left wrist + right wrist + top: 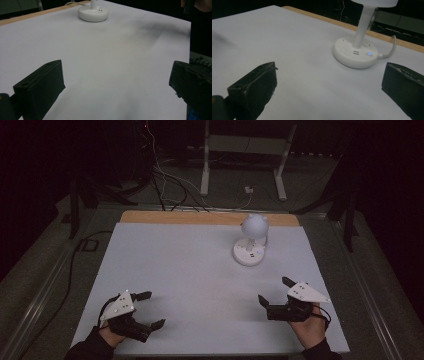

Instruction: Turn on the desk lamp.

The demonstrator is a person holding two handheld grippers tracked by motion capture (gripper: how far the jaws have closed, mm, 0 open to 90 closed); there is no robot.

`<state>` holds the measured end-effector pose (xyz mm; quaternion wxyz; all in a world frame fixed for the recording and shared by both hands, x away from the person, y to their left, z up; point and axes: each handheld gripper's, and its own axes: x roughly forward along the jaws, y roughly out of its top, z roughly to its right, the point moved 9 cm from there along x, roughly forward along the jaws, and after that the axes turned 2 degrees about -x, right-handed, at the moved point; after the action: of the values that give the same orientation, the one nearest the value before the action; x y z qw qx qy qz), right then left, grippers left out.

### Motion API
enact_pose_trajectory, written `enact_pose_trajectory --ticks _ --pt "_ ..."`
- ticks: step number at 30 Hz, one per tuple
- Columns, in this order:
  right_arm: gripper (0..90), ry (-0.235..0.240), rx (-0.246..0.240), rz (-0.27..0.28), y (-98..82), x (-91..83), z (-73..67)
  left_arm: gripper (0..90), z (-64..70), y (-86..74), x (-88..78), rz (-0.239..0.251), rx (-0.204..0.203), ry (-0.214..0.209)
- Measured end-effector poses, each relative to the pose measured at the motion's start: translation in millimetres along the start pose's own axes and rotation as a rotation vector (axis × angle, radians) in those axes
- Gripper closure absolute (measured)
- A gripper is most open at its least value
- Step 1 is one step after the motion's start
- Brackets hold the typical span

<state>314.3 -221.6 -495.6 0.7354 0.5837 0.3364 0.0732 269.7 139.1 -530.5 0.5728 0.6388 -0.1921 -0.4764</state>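
Note:
A white desk lamp with a round head and a disc base stands on the white table sheet, right of centre toward the far edge. Its base has sockets and a small blue-lit button. My left gripper rests at the near left of the table, open, with nothing between its jaws. My right gripper sits at the near right, open too and empty, pointing left with the lamp base ahead of it. A hand holds each gripper from the bottom edge.
The lamp's white cord runs off the far side over the wooden table edge. Beyond the table are cables on the floor and a white frame stand. The room around is dark.

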Motion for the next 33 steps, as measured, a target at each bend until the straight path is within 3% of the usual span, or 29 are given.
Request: enact_pose_trajectory --ticks 6,24,33 --pt "0.0 -0.004 -0.026 0.006 8.0 3.8 -2.3 0.3 0.6 -0.2 0.2 -0.001 0.003 -0.001" --pt "0.0 -0.004 -0.018 0.018 27.9 13.5 -4.1 0.3 1.0 -1.0 0.7 -0.01 0.005 0.001" --pt "0.0 0.006 -0.045 0.024 38.9 26.1 -11.3 0.3 1.3 -0.8 0.6 -0.011 0.009 -0.001"
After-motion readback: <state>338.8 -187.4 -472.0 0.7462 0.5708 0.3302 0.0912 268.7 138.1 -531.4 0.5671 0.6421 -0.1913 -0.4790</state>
